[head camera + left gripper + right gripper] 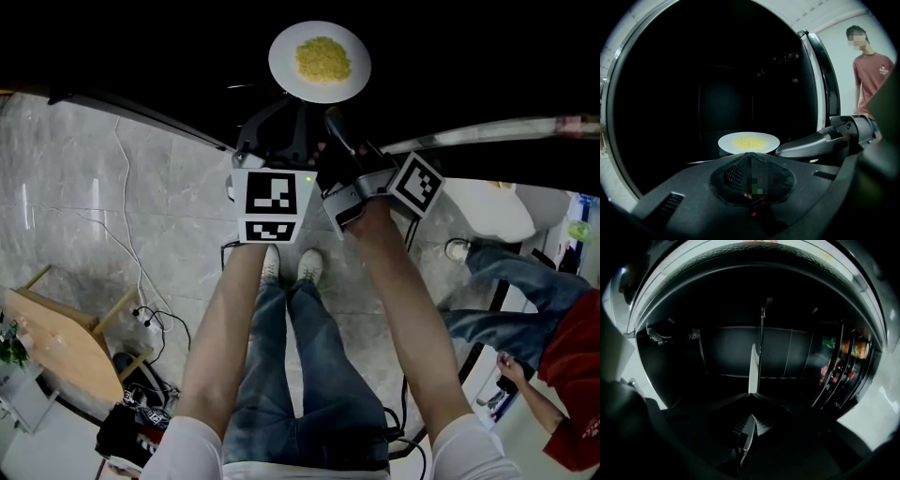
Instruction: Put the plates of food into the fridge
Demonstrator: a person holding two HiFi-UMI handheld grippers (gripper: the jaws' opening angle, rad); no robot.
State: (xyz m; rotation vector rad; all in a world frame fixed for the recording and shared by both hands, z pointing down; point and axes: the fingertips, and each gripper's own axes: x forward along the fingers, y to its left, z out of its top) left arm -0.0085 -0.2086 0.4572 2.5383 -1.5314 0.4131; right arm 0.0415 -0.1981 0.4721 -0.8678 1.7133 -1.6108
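Plate [320,61] of yellow food [322,59] lies straight ahead of the right claw [335,114], whose jaws are clamped on its near rim, inside the dark fridge [717,348]. The left claw [750,157] has its jaws together on nothing, just left of the right claw and short of the plate. Whether a shelf is under the plate is lost in the dark. Held by one edge only, it could sag at the far side and spill the food. Letting go before a shelf bears it would drop it. The idle left claw is near enough to knock the rim.
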